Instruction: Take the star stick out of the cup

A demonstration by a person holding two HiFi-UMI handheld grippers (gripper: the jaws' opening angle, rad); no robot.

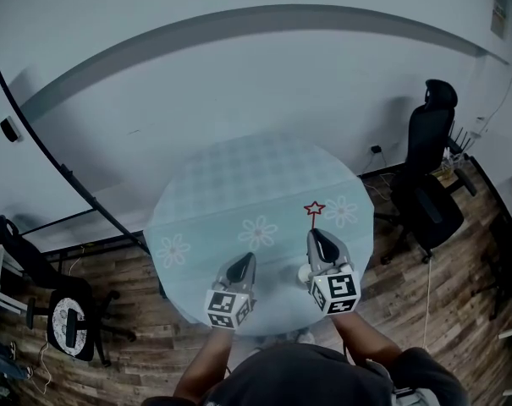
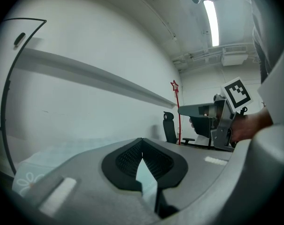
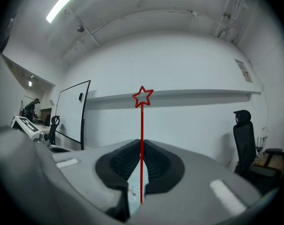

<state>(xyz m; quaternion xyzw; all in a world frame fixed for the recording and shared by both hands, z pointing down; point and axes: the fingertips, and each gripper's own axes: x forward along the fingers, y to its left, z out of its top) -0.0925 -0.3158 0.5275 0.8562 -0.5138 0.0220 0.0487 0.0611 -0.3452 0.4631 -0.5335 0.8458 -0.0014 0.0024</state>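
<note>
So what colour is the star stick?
Red. The star stick shows clearest in the right gripper view.

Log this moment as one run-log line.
right gripper: shut on star stick | stick: upright, star above jaws | left gripper: shut, empty | both over table

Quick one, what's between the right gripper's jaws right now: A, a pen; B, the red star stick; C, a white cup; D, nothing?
B: in the right gripper view, the right gripper has its jaws closed on the thin shaft of the red star stick, and the star stands above them.
</note>
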